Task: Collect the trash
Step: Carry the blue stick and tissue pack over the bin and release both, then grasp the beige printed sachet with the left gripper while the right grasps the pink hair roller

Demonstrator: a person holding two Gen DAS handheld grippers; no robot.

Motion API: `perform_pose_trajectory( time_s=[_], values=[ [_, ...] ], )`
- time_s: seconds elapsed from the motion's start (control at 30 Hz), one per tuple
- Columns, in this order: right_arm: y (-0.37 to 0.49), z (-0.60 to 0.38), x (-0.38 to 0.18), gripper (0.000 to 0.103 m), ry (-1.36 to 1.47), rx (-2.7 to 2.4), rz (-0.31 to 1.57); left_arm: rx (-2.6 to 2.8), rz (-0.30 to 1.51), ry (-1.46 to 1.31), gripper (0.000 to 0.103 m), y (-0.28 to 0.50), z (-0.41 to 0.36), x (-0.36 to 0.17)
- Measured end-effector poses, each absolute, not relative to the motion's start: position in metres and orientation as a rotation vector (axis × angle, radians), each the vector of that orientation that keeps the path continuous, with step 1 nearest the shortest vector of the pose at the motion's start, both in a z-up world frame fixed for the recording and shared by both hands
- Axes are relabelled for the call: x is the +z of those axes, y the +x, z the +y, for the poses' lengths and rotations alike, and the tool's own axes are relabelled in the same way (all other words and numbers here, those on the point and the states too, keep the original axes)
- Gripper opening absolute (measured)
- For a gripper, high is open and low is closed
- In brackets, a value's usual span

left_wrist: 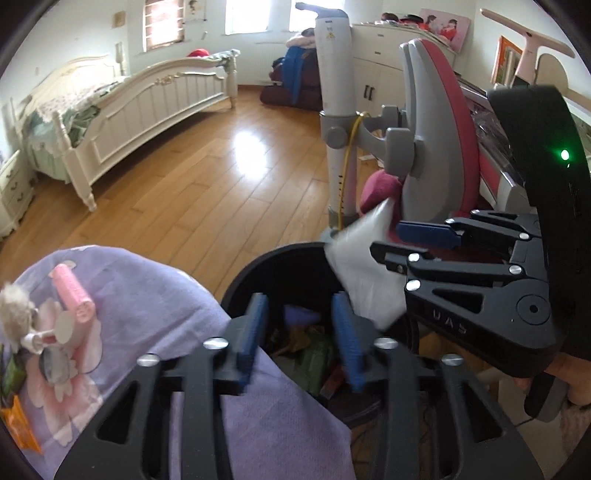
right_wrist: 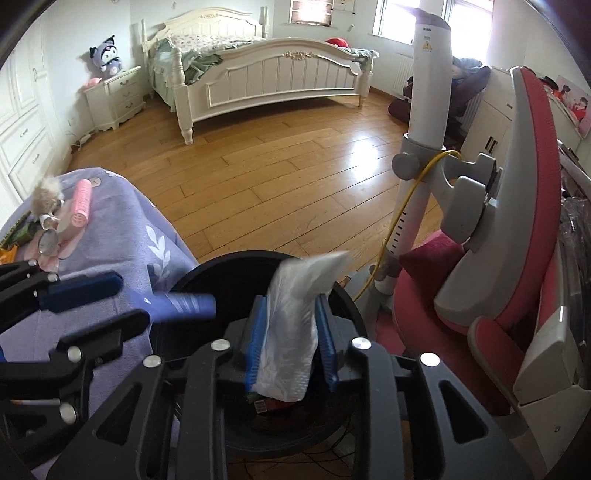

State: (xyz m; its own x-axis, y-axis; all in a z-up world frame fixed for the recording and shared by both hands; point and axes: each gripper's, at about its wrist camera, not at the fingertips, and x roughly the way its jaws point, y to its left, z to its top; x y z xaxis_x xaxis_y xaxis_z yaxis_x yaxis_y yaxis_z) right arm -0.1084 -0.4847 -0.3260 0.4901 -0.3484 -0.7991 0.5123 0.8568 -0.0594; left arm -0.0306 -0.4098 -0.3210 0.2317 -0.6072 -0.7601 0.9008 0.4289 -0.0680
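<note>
A black round trash bin [right_wrist: 207, 273] stands beside the purple-covered table [right_wrist: 122, 221]. Over the bin's mouth the right gripper [right_wrist: 290, 345] has a white plastic bag [right_wrist: 291, 332] between its parted pads. The left gripper [left_wrist: 301, 334] hangs over the bin, jaws apart and empty.

Bright daylight from blown-out windows [right_wrist: 391, 18] at the back, white glare patch on the wood floor [left_wrist: 251, 155], soft shadows, strong fisheye bending with dark corner vignette, motion blur on the white plastic bag [right_wrist: 295, 325], background fairly sharp
</note>
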Motion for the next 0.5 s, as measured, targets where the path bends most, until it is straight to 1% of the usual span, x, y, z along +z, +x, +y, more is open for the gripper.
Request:
perform_pose_trajectory(
  time_s=[0.03,0.13,0.2,0.27,0.33,0.43,0.5],
  values=[
    [-0.108,-0.484,-0.326,0.040,0.194,-0.534,0.920,-1.074,0.798,0.423,0.053,-0.031,-0.409,-0.320],
    [-0.106,-0.482,-0.326,0.041,0.197,-0.533,0.923,-1.072,0.797,0.406,0.053,-0.027,-0.405,-0.318],
    [-0.104,-0.482,-0.326,0.046,0.198,-0.531,0.925,-1.057,0.785,0.414,0.053,-0.027,-0.401,-0.315],
    [-0.102,-0.480,-0.323,0.053,0.203,-0.528,0.917,-1.046,0.774,0.413,0.053,-0.026,-0.395,-0.313],
    [-0.100,-0.477,-0.321,0.054,0.200,-0.527,0.909,-1.030,0.767,0.403,0.053,-0.023,-0.387,-0.309],
    [-0.095,-0.470,-0.316,0.054,0.201,-0.509,0.896,-0.981,0.744,0.404,0.058,-0.019,-0.372,-0.304],
    [-0.085,-0.460,-0.311,0.054,0.195,-0.484,0.886,-0.943,0.730,0.404,0.058,-0.014,-0.361,-0.300]
  ],
)
